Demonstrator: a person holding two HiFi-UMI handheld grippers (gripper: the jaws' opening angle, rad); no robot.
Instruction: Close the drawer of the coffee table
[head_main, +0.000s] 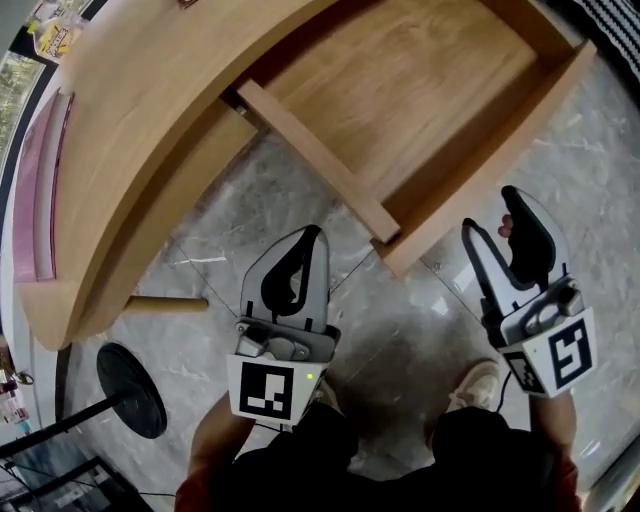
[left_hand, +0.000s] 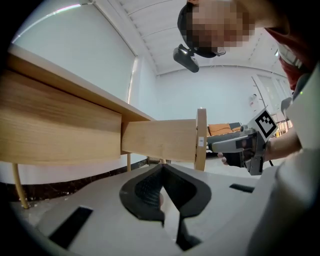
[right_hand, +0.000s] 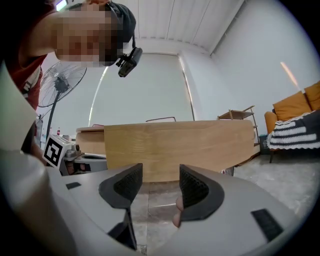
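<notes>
Drawer stands pulled out of table, toward person. Front panel lies straight ahead of right gripper, long axis crosswise, near but apart. Right gripper nearer, jaws parted, empty. Left gripper clenched, empty, off drawer corner.

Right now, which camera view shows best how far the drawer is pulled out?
The head view: it looks down into the open drawer, pulled well out of the coffee table. The left gripper view shows its side; the right gripper view shows only its front panel.
</notes>
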